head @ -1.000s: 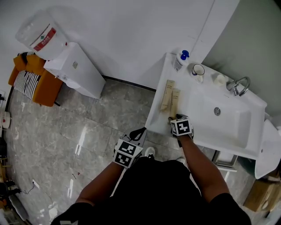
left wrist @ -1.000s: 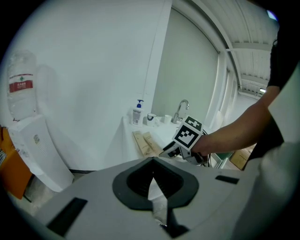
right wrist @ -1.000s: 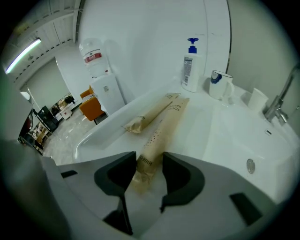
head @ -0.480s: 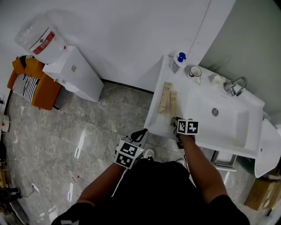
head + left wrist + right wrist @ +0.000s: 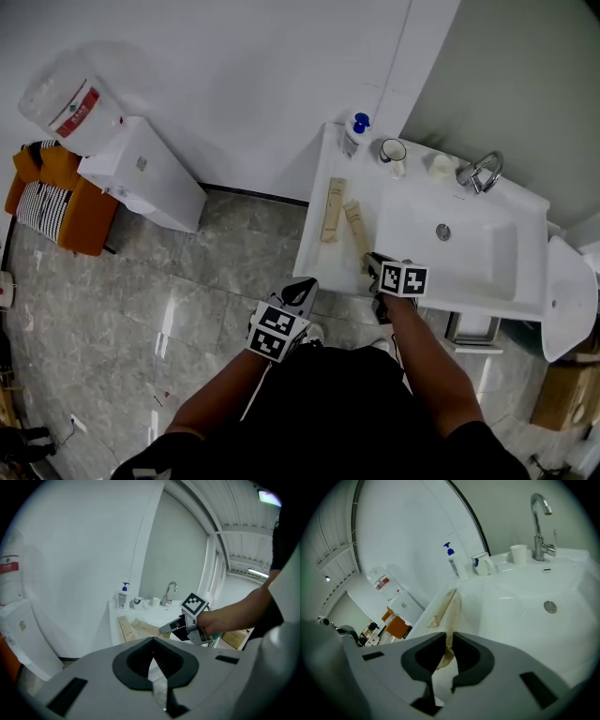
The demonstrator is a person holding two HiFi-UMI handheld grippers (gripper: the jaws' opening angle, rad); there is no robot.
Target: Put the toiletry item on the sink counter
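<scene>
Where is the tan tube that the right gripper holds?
In the head view, the tan tube is at the left side of the sink counter, just right of the other tan tube, its near end pinched in the right gripper.

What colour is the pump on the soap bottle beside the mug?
Blue. The pump shows best in the right gripper view.

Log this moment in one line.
right claw: just closed, pinching tan packet over sink counter | left claw: shut, empty
</scene>
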